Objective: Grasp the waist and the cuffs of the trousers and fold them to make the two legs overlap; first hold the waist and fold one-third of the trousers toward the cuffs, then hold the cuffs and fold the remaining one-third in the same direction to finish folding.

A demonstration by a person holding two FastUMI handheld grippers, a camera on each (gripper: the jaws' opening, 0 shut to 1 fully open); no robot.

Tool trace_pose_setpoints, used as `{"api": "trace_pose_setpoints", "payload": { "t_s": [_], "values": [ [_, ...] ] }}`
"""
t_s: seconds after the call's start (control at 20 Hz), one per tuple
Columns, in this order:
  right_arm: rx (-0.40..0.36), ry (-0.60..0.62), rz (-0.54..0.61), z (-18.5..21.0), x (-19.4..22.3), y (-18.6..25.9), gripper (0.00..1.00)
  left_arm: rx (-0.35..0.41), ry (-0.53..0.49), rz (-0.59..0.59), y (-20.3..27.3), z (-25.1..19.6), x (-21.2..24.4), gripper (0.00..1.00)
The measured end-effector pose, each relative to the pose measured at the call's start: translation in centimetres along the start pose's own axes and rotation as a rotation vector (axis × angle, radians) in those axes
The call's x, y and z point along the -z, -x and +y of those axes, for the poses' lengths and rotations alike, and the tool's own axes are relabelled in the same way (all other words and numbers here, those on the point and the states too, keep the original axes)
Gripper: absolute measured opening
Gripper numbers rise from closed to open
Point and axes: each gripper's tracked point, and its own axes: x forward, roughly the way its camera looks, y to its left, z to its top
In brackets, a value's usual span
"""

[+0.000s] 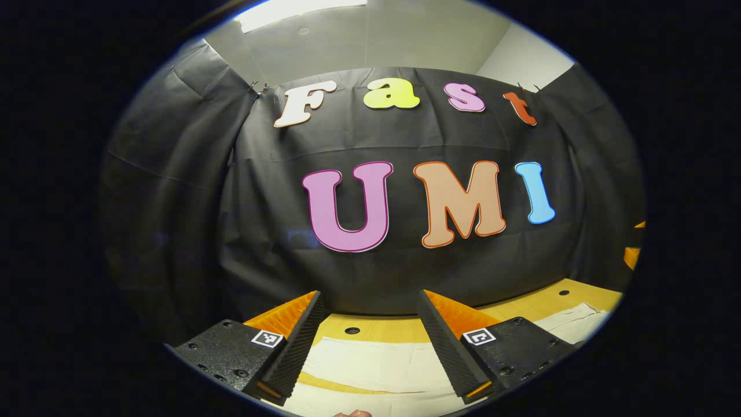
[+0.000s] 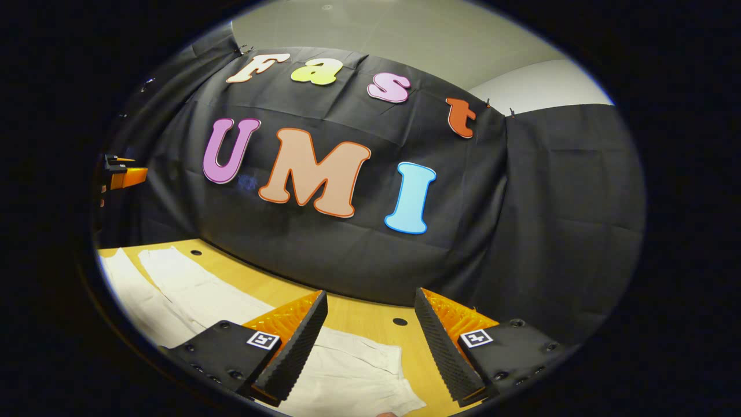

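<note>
Pale cream cloth trousers [image 2: 231, 301] lie flat on the light wooden table [image 2: 359, 315], legs running toward 10 o'clock in the right gripper view. Right claw [image 2: 370, 341] is spread wide above them, gripping nothing. Left claw [image 1: 370, 341] is likewise spread over the trousers [image 1: 376, 365]. Small square black-and-white markers [image 1: 267, 338] sit on the claw bodies; no readable writing.

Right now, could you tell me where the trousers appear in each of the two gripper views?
Left gripper view: the trousers lie at the bottom centre between the open fingers, running off to the lower right.
Right gripper view: the trousers stretch from the left edge to the bottom centre, one end under the open fingers.
Shared landmark: the table, with its small dark holes, under the cloth in both.
</note>
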Motion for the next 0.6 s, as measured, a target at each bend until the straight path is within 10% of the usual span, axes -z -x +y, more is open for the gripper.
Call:
{"api": "trace_pose_setpoints", "payload": {
  "t_s": [0.6],
  "values": [
    [-0.15, 0.4, 0.225, -1.1, 12.0, 5.4, 0.97, -0.019, 0.009, 0.026, -0.5, -0.8, 1.5, 0.96]
  ]
}}
